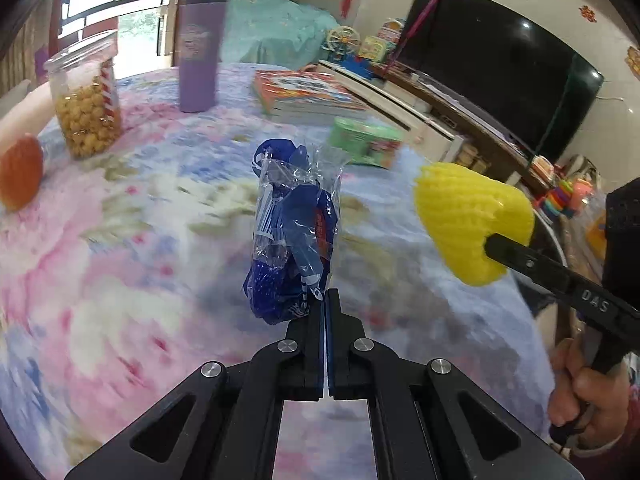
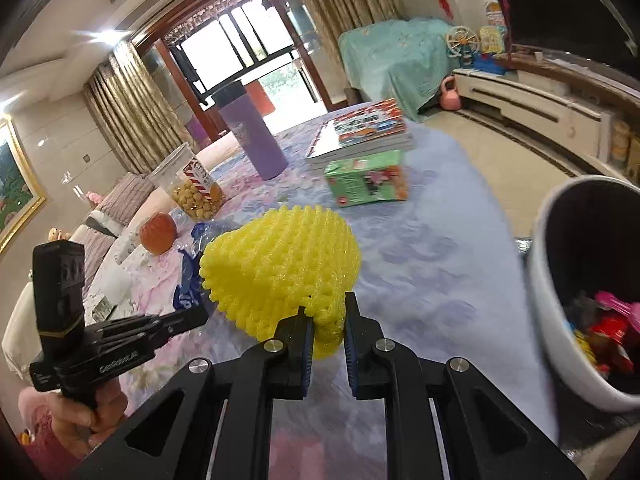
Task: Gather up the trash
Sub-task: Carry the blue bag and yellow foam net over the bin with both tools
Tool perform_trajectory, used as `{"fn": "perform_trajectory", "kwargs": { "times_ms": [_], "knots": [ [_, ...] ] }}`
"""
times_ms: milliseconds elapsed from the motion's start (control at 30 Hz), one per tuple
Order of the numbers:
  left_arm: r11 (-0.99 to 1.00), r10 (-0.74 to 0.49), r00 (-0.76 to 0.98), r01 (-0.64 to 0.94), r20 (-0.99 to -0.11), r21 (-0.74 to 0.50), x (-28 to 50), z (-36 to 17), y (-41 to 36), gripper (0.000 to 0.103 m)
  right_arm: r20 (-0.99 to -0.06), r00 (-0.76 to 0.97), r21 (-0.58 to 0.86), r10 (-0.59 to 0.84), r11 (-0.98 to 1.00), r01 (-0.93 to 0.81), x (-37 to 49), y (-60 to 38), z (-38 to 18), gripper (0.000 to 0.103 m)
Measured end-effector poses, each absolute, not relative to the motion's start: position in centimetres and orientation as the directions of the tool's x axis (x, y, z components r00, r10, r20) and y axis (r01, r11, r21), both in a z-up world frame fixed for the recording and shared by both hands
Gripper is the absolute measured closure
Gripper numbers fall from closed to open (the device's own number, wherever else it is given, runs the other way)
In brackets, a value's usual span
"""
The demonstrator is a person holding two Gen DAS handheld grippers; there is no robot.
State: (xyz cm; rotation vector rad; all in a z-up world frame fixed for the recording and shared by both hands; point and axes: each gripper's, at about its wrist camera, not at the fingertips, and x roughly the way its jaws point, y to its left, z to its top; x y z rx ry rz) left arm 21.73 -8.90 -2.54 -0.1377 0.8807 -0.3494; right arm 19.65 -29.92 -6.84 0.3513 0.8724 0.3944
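The table [image 2: 460, 264], under its flowered cloth, takes up most of the room in both views; at its right edge, seen from the right wrist, stands the bin [image 2: 560, 312], white outside and dark inside, with bright scraps already in it; that bin is what the coming move turns on.

The right gripper [image 2: 328, 318] is the nearer of the two; the bin lies just to its right and a little ahead, so I judge a short swing that way would bring its load over the rim. Its jaws are clenched on the bottom edge of the foam net [image 2: 280, 272], a yellow mesh sleeve that fans up and away from the fingers, clear of the cloth.

The left gripper [image 1: 325, 300] sits further left, with the right one between it and the bin; it has the longer way to go. Its jaws are pressed tight together on the lower corner of the wrapper [image 1: 294, 232], a crumpled blue and clear bag; the bag stands up from the tips, long axis running away from the camera, off the table.

Both pieces look lifted and ready for dropping; the bin's mouth tilts toward the grippers in the fisheye, so how upright it stands I cannot tell.

Behind, untouched: the jar [image 1: 86, 100], the cup [image 1: 200, 46], the books [image 1: 308, 96], the green box [image 2: 366, 180], the orange [image 2: 158, 233].
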Motion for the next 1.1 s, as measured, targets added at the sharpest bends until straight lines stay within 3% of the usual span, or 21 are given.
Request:
{"fn": "perform_trajectory", "kwargs": {
  "times_ms": [500,1100],
  "knots": [
    [0.904,-0.406,0.542,0.356,-0.736,-0.236,19.4,-1.3,-15.6,0.103,-0.669,0.662,0.428,0.338,0.903,-0.028,14.4,-38.5,-6.3,0.09],
    [0.904,-0.378,0.534,0.39,-0.757,-0.177,19.1,-0.4,-21.4,0.103,-0.648,0.71,0.418,0.276,0.908,0.029,11.6,-43.1,-5.5,0.09]
  ]
}}
